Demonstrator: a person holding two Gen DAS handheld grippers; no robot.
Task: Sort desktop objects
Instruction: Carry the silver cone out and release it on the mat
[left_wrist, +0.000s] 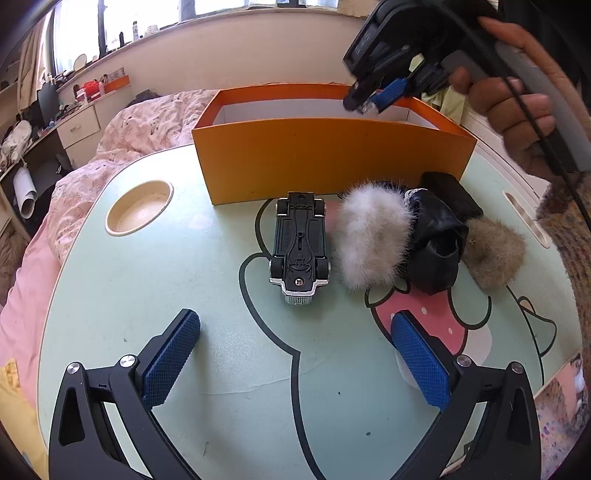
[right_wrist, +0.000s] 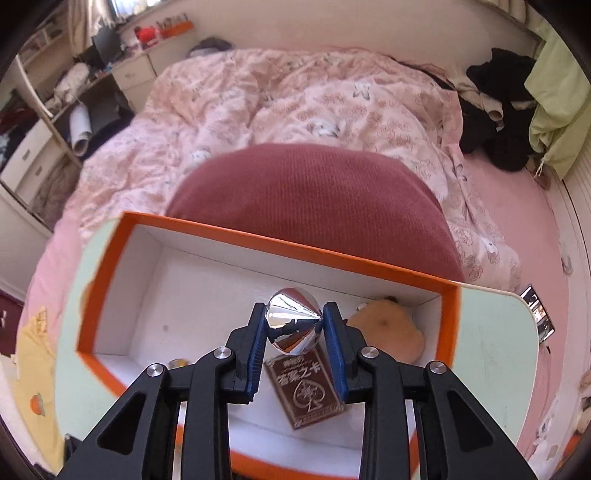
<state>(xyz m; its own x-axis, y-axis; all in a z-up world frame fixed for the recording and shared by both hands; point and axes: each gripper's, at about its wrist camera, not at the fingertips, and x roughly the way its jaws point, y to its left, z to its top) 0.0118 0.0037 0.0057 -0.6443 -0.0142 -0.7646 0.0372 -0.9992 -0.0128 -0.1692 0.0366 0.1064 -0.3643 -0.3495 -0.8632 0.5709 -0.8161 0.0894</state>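
Orange box (right_wrist: 110, 280): I am using it as the sorting bin; it is standing at the table's far edge.
Already in box: a card pack (right_wrist: 306, 391), a tan plush piece (right_wrist: 388, 332), and a small item at the near wall, too hidden to name.
Right gripper (right_wrist: 295, 325): I am holding it over the box, clamped on a chrome cone-shaped top (right_wrist: 293, 319), not yet released.
Left gripper (left_wrist: 295, 354): I am keeping its jaws wide apart, empty, above the table (left_wrist: 184, 277).
Remaining outside: upturned toy car (left_wrist: 300, 247), white fur pompom (left_wrist: 369, 243), black leather item (left_wrist: 436, 240), brown fur pompom (left_wrist: 493, 254).
Progress: I judge roughly half done.
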